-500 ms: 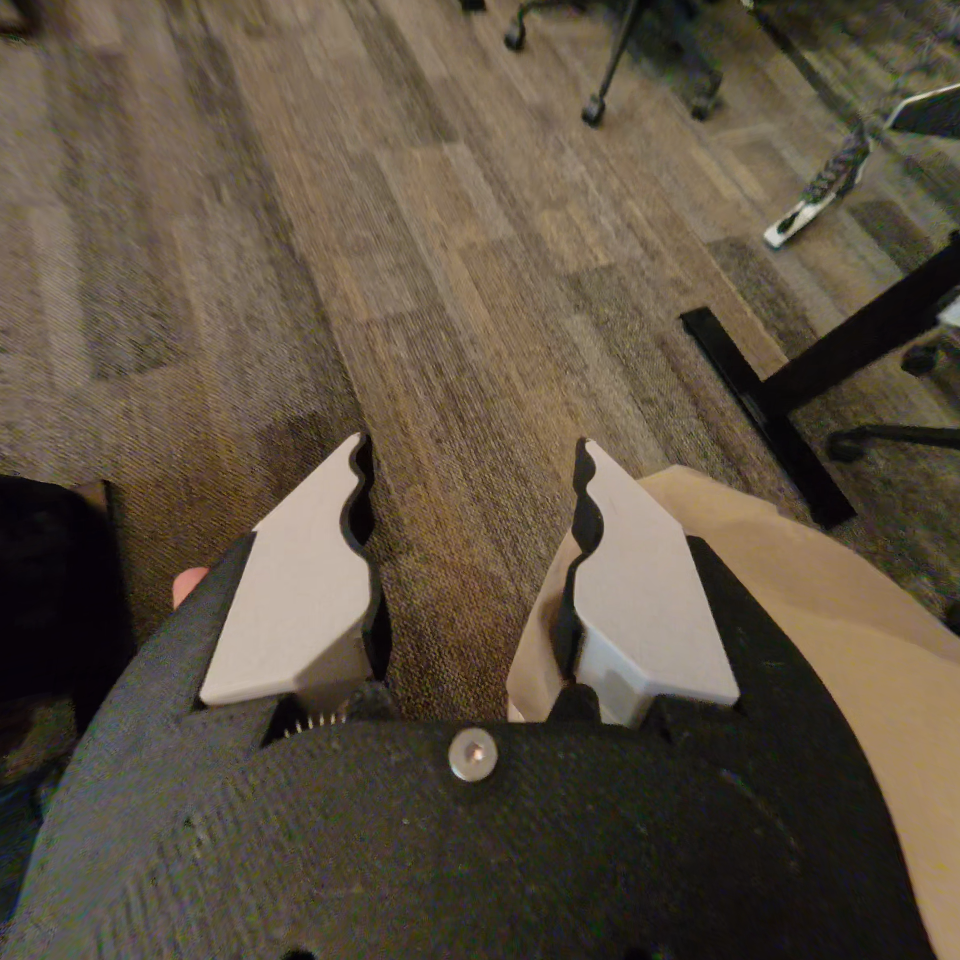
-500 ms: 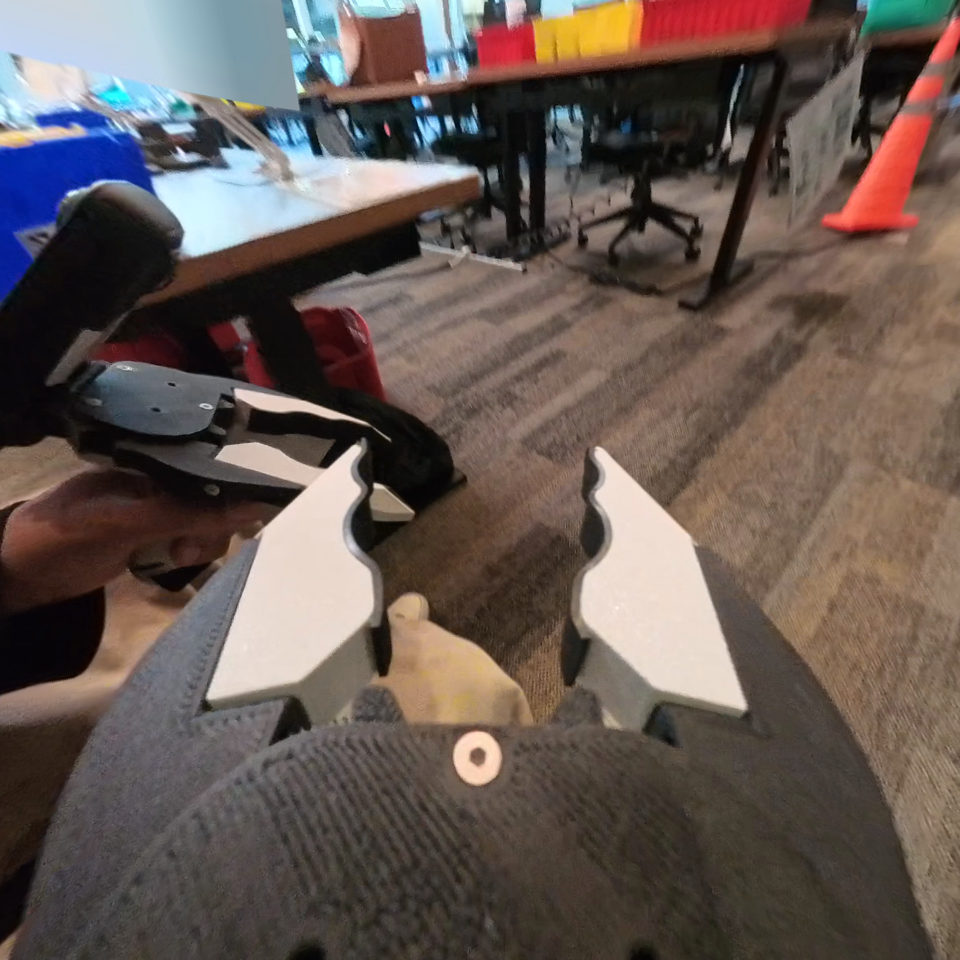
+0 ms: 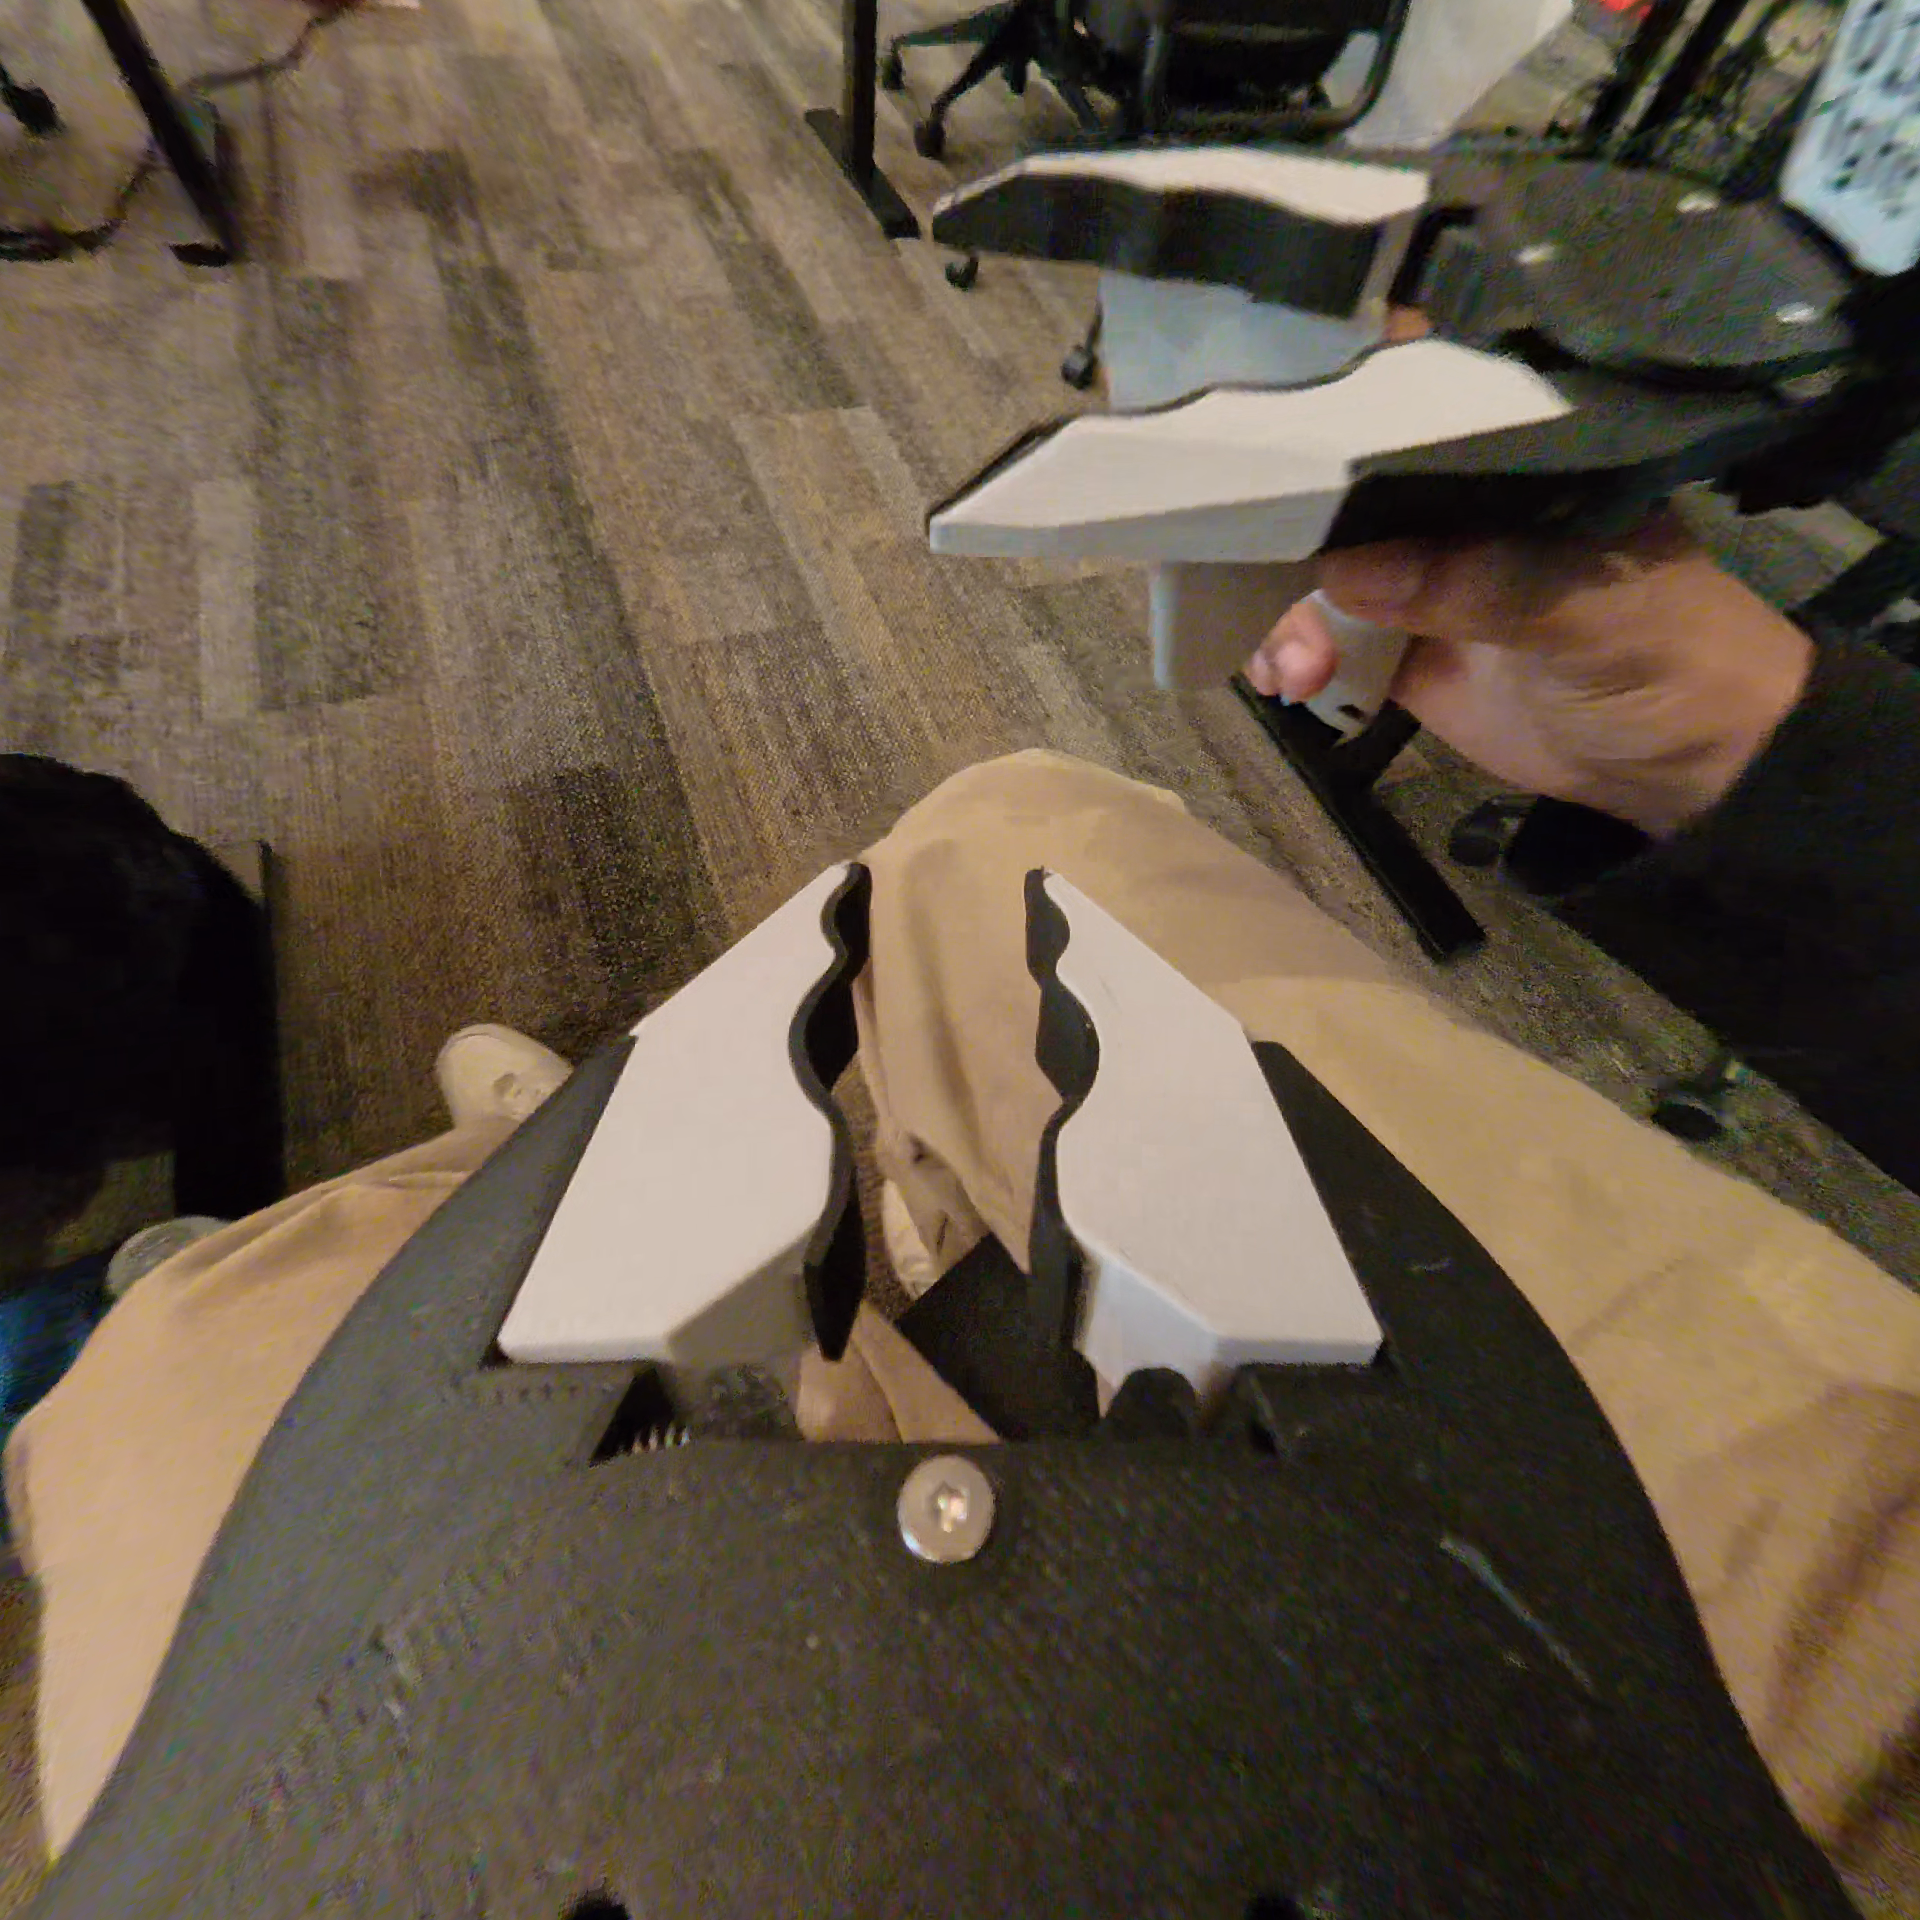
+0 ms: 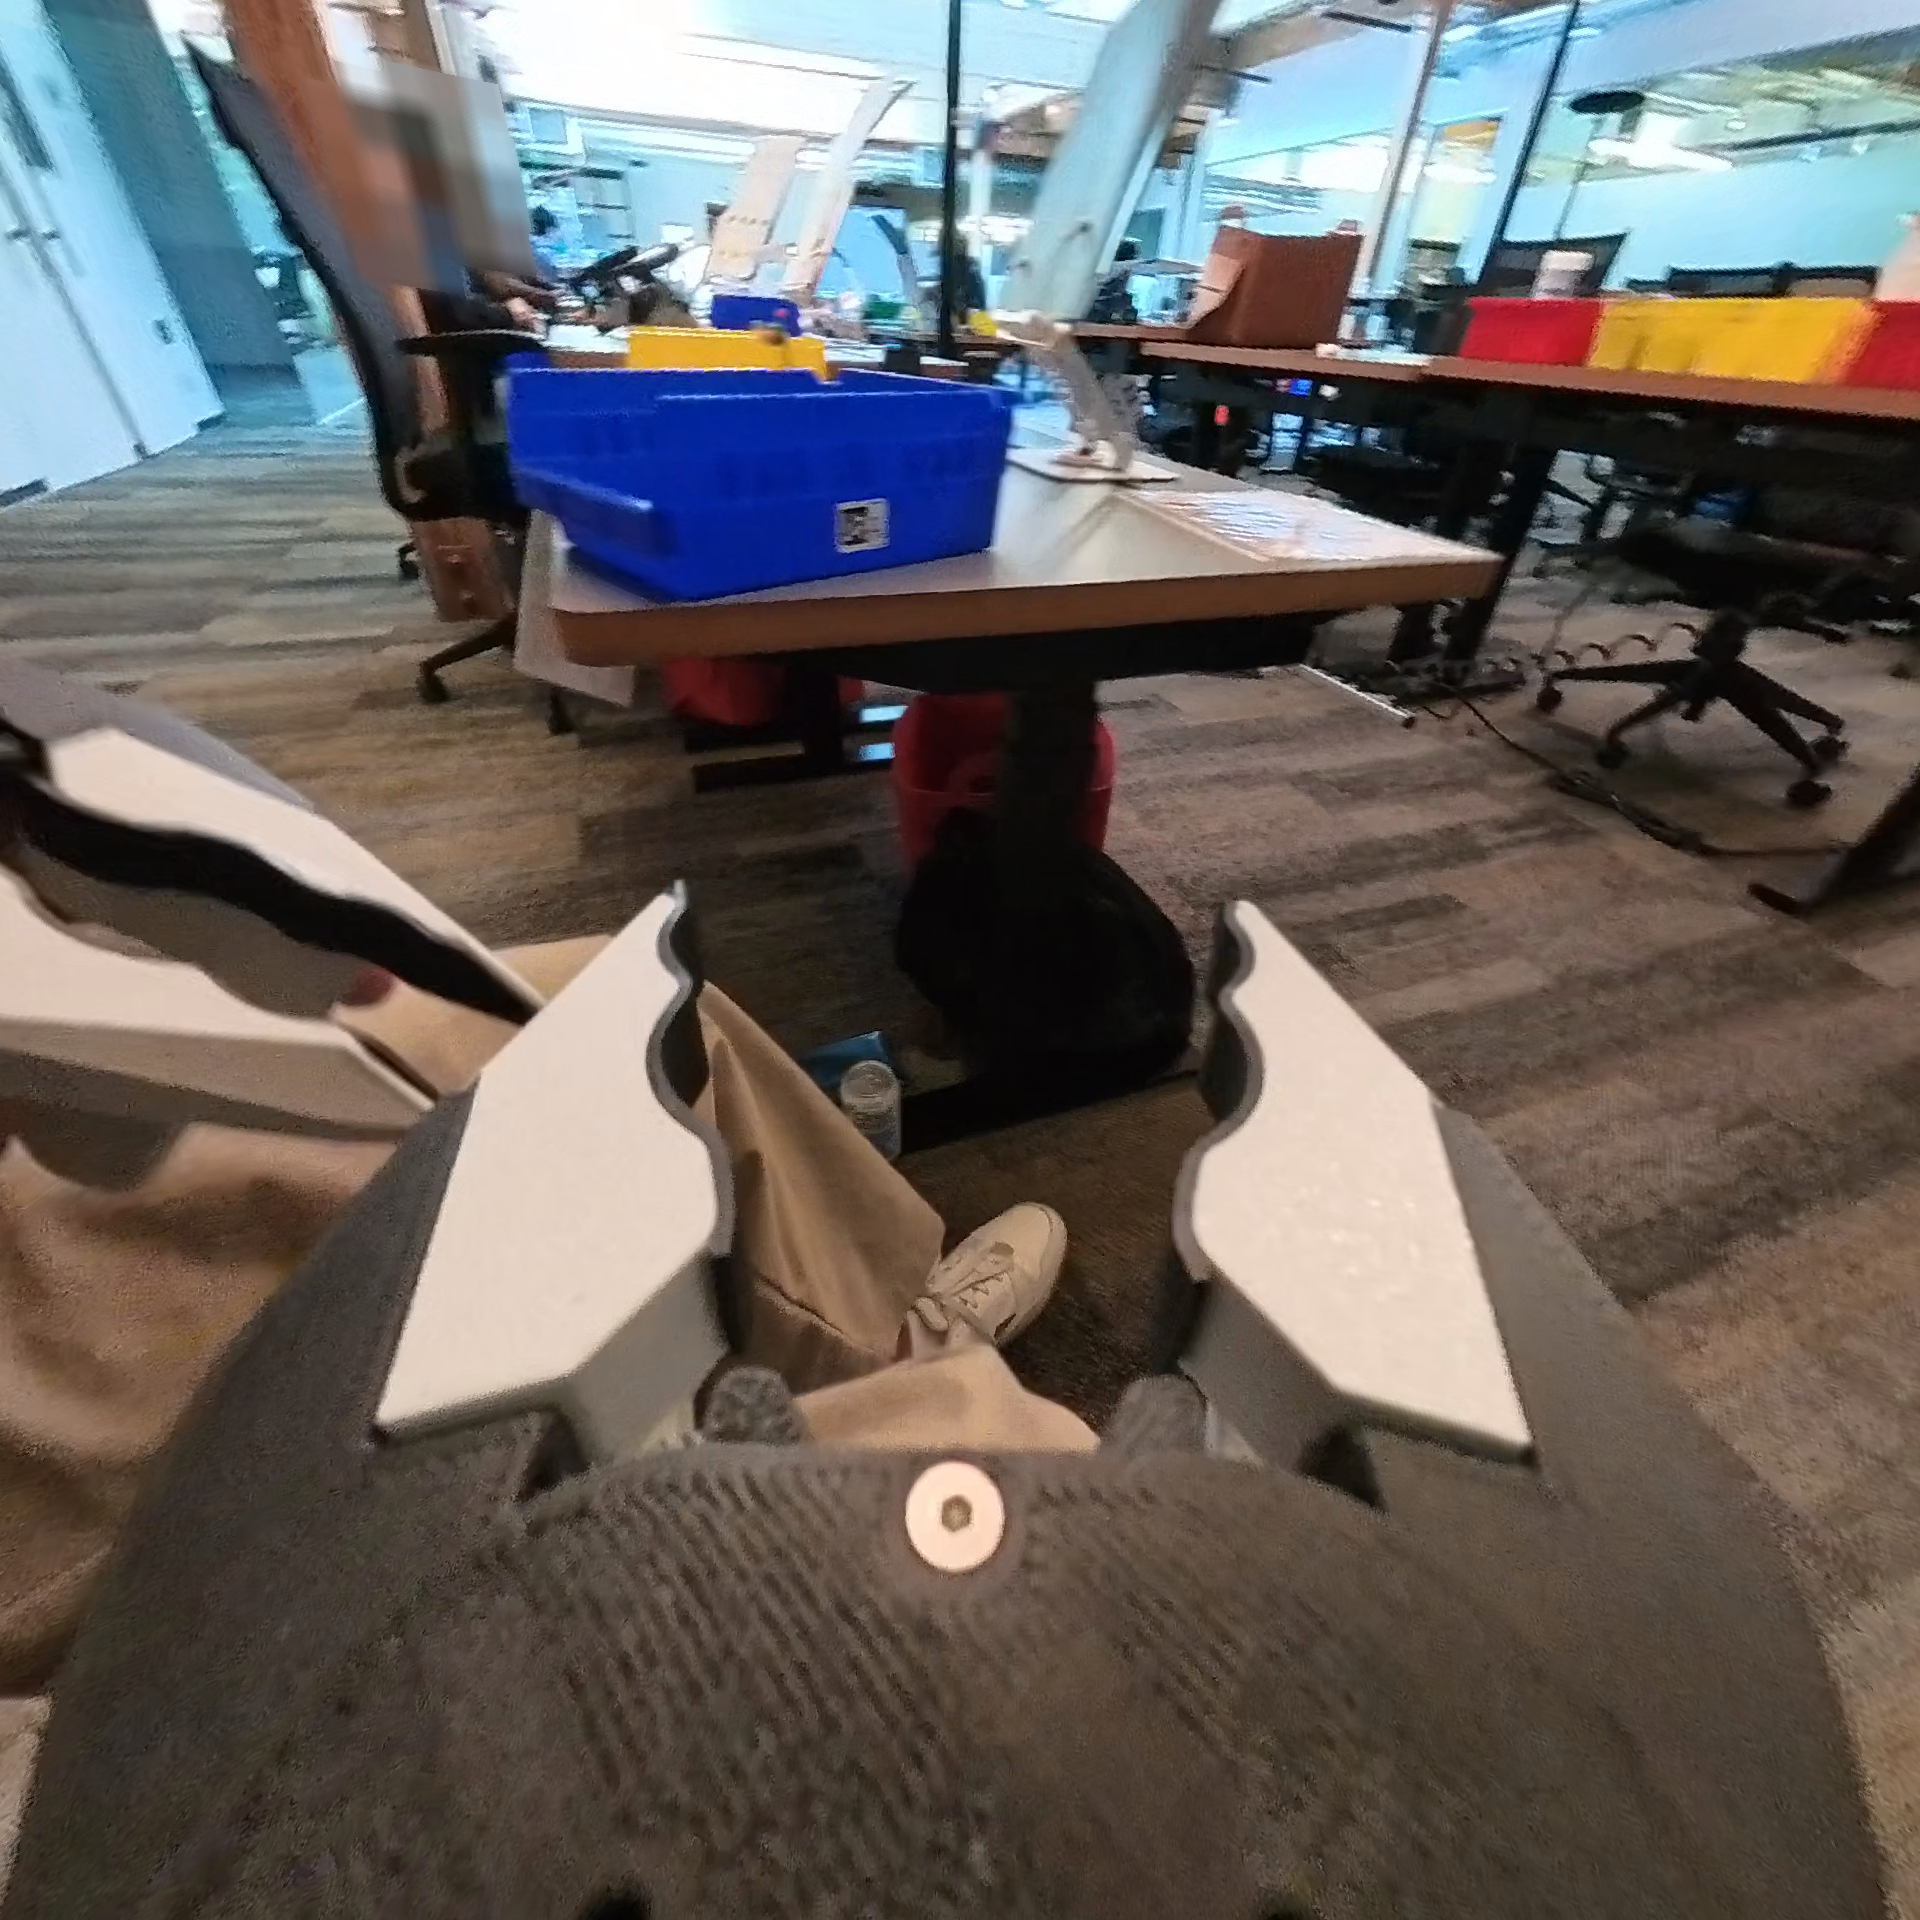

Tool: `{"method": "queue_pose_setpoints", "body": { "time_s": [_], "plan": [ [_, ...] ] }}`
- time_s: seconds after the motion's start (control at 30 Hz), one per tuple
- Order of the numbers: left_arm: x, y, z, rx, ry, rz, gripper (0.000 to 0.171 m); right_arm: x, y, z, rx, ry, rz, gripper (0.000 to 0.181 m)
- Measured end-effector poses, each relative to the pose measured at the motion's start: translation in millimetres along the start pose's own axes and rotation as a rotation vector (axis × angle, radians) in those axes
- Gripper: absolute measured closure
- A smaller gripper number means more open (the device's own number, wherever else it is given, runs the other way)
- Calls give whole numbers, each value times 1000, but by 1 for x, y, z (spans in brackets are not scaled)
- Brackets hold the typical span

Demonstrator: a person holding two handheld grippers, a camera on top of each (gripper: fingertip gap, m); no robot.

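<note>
My left gripper (image 3: pixel 945 883) hangs over a person's beige trouser leg (image 3: pixel 1039 935). Its jaws stand narrowly apart with nothing between them. My right gripper (image 4: pixel 951 914) is wide open and empty, above the same trousers (image 4: pixel 821 1174) and a white shoe (image 4: pixel 987 1278). It points toward a wooden table (image 4: pixel 1039 613). In the left wrist view the right gripper (image 3: pixel 935 374) shows at the upper right, held by a hand (image 3: pixel 1558 665). In the right wrist view the left gripper (image 4: pixel 473 1039) shows at the left edge.
A blue bin (image 4: pixel 758 478) sits on the table. Under it lie a black bag (image 4: pixel 1039 956), a red bag (image 4: pixel 977 769) and a can (image 4: pixel 868 1101). Office chairs (image 4: pixel 1714 665) and more tables with red and yellow bins (image 4: pixel 1714 332) stand behind. The floor is grey carpet (image 3: pixel 468 520).
My left gripper's jaws have narrowed and it now sits over the trouser leg. The right gripper has tilted up toward the table and now shows in the left wrist view.
</note>
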State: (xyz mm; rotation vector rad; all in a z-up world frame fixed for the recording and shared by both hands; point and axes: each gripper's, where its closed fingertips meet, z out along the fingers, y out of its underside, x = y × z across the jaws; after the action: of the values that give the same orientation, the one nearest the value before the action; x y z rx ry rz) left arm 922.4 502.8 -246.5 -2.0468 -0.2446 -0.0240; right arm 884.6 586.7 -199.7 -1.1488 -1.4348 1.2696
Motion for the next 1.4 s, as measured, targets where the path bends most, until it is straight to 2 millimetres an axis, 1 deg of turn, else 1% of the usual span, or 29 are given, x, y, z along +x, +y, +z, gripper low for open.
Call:
{"method": "queue_pose_setpoints", "body": {
  "time_s": [0.03, 0.07, 0.17, 0.2, 0.33, 0.43, 0.5, 0.57, 0.6, 0.67, 0.73, 0.8, 0.87, 0.93, 0.97, 1.0, 1.07, 1.13, 1.17, 1.23, 1.3, 1.33, 1.4],
  "plan": [
    [-3, 0, -17, 12, -30, 11, 144, -12, -1, 5, -1, -29, -14, 89],
    [-7, 0, -34, 22, -58, 17, 144, -25, -2, 11, -3, -65, -29, 98],
    [-16, 6, -78, 45, -107, -22, 144, -63, -5, 29, -9, -165, -98, 134],
    [-18, 9, -90, 57, -114, -48, 144, -76, -6, 34, -11, -200, -123, 142],
    [-35, 21, -131, 121, -195, -139, 144, -121, -9, 59, -10, -323, -212, 158],
    [-50, 32, -158, 167, -270, -206, 143, -154, -12, 83, -6, -413, -256, 154],
    [-62, 40, -177, 192, -327, -252, 142, -177, -12, 101, -12, -459, -280, 145],
    [-75, 51, -199, 216, -398, -291, 140, -204, -6, 119, -62, -494, -343, 136],
    [-81, 59, -211, 215, -443, -306, 139, -217, -2, 128, -94, -490, -401, 136],
    [-94, 78, -238, 199, -549, -322, 137, -248, 1, 147, -103, -482, -492, 136],
    [-107, 99, -264, 189, -634, -357, 137, -286, 2, 165, -83, -521, -505, 132],
    [-122, 121, -291, 202, -693, -430, 136, -322, 9, 185, -92, -587, -496, 126],
    [-144, 150, -319, 241, -764, -537, 137, -353, 18, 211, -128, -648, -507, 121],
    [-168, 187, -348, 272, -832, -688, 135, -380, 24, 241, -146, -700, -501, 122],
    [-178, 202, -361, 299, -846, -766, 134, -393, 26, 258, -157, -719, -485, 122],
    [-188, 211, -375, 340, -851, -820, 133, -407, 27, 274, -171, -738, -464, 121],
    [-210, 224, -402, 398, -874, -869, 131, -436, 28, 302, -194, -779, -433, 121],
    [-228, 239, -424, 394, -912, -875, 129, -464, 34, 325, -214, -804, -477, 120],
    [-234, 248, -430, 378, -925, -884, 129, -476, 41, 335, -232, -790, -525, 118],
    [-237, 263, -434, 346, -895, -918, 124, -500, 55, 349, -273, -774, -590, 118],
    [-243, 274, -444, 275, -905, -876, 124, -523, 61, 351, -298, -790, -570, 118],
    [-251, 277, -454, 227, -925, -830, 125, -532, 61, 352, -300, -792, -553, 118],
    [-271, 272, -471, 187, -915, -747, 125, -542, 53, 356, -287, -768, -563, 121]
  ]
}}
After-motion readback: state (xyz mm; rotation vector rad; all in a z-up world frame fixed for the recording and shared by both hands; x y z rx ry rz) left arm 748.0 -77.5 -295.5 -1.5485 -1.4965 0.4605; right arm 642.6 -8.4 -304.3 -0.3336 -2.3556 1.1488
